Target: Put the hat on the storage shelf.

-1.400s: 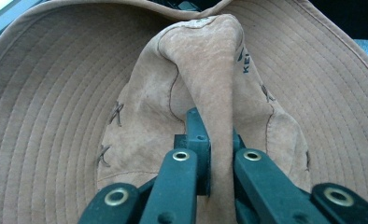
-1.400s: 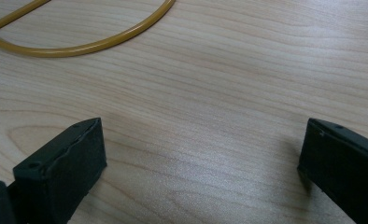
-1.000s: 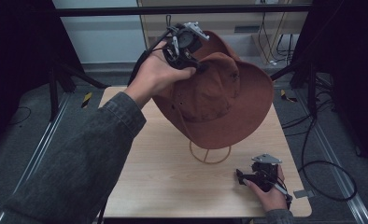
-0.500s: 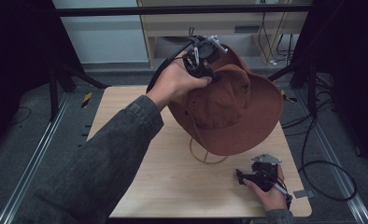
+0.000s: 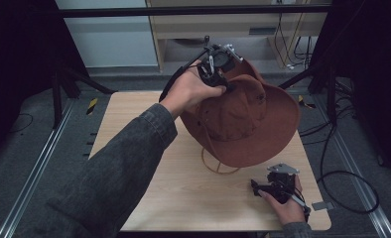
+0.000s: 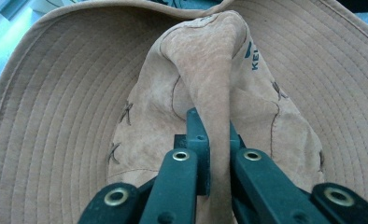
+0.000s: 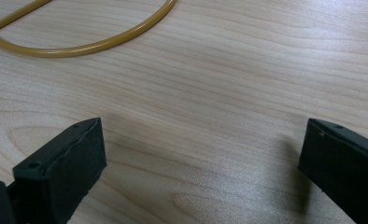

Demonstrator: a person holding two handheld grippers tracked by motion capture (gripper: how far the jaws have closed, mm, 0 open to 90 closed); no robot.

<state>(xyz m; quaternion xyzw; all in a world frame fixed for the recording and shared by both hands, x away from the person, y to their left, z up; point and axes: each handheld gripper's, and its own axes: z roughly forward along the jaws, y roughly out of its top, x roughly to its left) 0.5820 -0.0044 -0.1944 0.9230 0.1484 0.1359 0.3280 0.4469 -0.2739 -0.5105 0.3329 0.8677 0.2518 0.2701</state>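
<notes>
- A brown wide-brimmed hat [image 5: 243,119] sits in the upper middle of the high view, held tilted above the wooden counter [image 5: 149,198], crown toward the lower left of the frame and brim spreading to the right.
- The left gripper [image 5: 218,74] is at the top centre of the high view, at the upper edge of the hat, with a hand and a dark grey sleeve [image 5: 119,173] running down to the lower left corner.
- In the left gripper view its black jaws stand pressed together on a raised fold of the hat's crown [image 6: 215,93], the suede pinched between the pads; the stitched brim rings fill the frame around it.
- Dark printed letters show on the crown at the upper right of the left gripper view [image 6: 253,58]: "KE" can be read, and the rest is cut off by the fold.
- Small cross-shaped stitches mark the crown's sides in that view.
- Under the hat, in the lower middle of the high view, a yellowish wire ring [image 5: 218,166] lies on the counter, partly covered by the brim.
- The right gripper [image 5: 275,186] rests at the lower right of the high view, on the counter, held by a hand.
- In the right gripper view its jaws are spread wide over bare wood with nothing between them, and an arc of the ring [image 7: 93,42] crosses the upper left.
</notes>
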